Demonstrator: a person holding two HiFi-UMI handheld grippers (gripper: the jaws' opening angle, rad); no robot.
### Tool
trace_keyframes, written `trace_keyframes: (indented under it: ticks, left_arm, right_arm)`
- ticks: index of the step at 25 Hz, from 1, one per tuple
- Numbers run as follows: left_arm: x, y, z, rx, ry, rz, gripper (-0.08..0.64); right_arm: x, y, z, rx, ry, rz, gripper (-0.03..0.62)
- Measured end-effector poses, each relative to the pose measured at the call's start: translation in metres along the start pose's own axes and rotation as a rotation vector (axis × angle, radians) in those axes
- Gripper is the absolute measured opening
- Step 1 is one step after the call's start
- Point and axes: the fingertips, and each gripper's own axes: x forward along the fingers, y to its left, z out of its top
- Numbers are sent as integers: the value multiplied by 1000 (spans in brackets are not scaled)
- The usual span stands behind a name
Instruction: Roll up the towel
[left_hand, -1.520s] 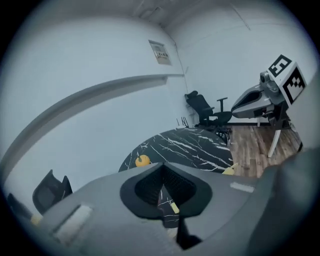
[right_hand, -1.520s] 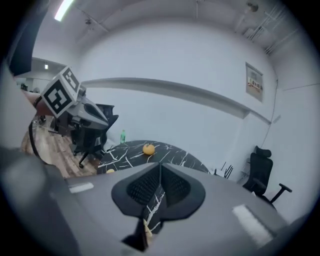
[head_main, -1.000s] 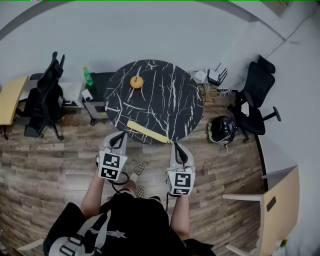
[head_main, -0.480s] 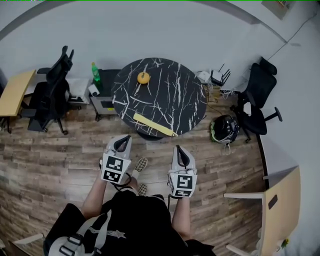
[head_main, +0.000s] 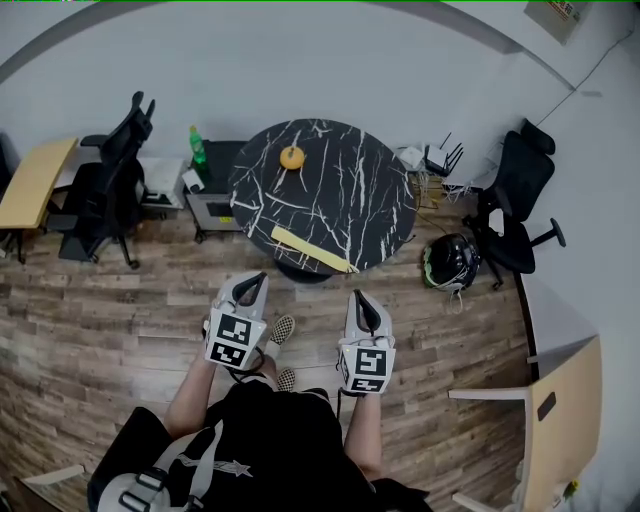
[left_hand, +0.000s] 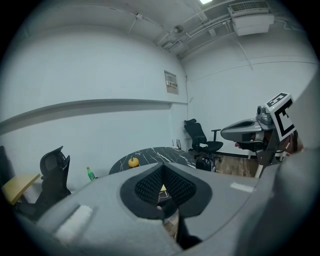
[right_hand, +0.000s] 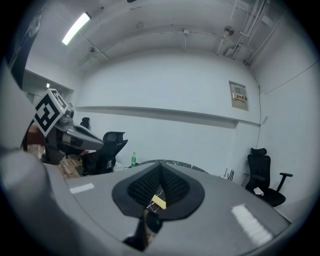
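Observation:
The yellow towel (head_main: 312, 250) lies as a long, thin roll on the near edge of the round black marble table (head_main: 340, 195). My left gripper (head_main: 257, 277) and right gripper (head_main: 357, 297) hover over the wooden floor just short of the table, side by side. Both are shut and empty. In the left gripper view the closed jaws (left_hand: 162, 166) point toward the table (left_hand: 150, 154), with the right gripper (left_hand: 250, 132) off to the right. In the right gripper view a bit of the towel (right_hand: 159, 202) shows below the closed jaws (right_hand: 161, 170).
An orange round object (head_main: 292, 157) sits at the table's far side. A black office chair (head_main: 105, 195) and green bottle (head_main: 198, 145) stand left. Another chair (head_main: 515, 195) and a helmet (head_main: 450, 262) are right. A wooden desk (head_main: 560, 400) is near right.
Both grippers have drawn back from the table's edge, so the gap to the towel has widened. The towel lies as before and both grippers stay shut.

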Motion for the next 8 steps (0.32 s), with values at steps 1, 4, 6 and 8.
trace_keyframes:
  ticks: [1, 4, 6, 8]
  left_arm:
    - [-1, -1, 0, 0, 0, -1, 9]
    - [-1, -1, -1, 2, 0, -1, 9]
    - [-1, -1, 1, 4, -2, 0, 9]
    - [-1, -1, 2, 4, -3, -1, 9]
  right_arm:
    - [-1, 0, 0, -1, 2, 0, 5]
    - [-1, 1, -1, -3, 6, 0, 5]
    - [-1, 1, 0, -4, 5, -2, 5]
    - [0, 0, 1, -4, 4, -4, 5]
